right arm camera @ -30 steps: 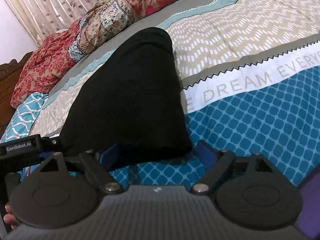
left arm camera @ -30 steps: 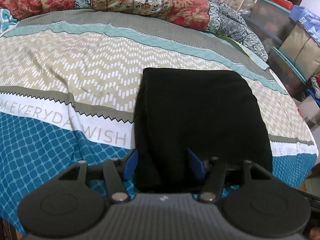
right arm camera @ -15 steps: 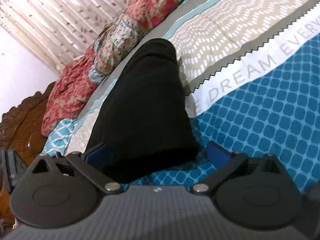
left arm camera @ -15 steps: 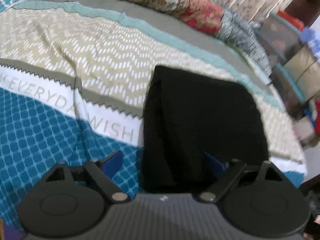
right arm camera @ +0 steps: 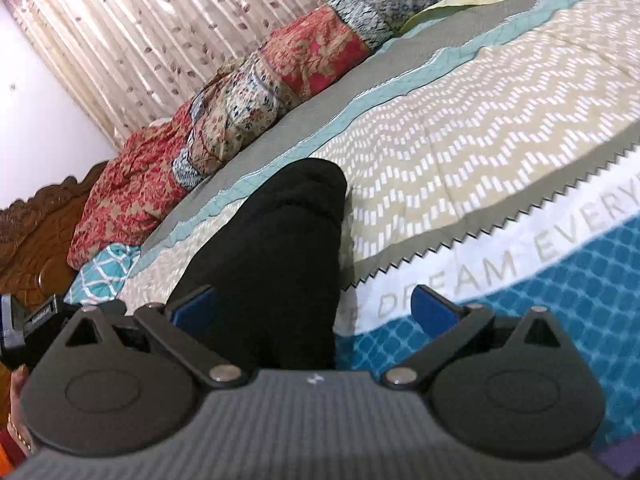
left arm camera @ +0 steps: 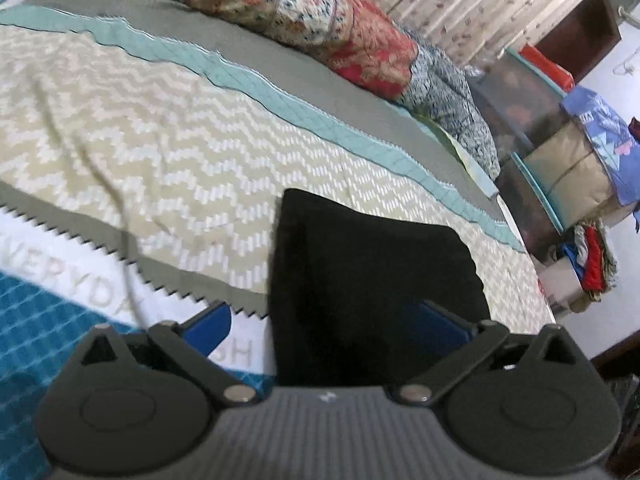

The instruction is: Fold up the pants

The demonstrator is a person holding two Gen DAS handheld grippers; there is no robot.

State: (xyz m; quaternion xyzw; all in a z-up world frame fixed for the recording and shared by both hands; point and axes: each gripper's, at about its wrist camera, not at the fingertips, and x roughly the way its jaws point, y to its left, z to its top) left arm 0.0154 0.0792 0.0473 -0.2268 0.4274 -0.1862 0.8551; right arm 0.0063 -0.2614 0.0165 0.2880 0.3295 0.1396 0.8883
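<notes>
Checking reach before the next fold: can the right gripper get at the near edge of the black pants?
Probably yes. The right gripper is open, its fingers straddle the near edge of the black pants, and nothing lies between them on the bedspread.

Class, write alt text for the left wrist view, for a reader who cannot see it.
Folded black pants lie on a patterned bedspread, with the open left gripper straddling their near edge. Floral pillows line the bed's far side.

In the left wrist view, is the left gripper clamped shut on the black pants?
No. The left gripper stands wide open, its blue pads apart on either side of the folded black pants lying on the bedspread.
</notes>
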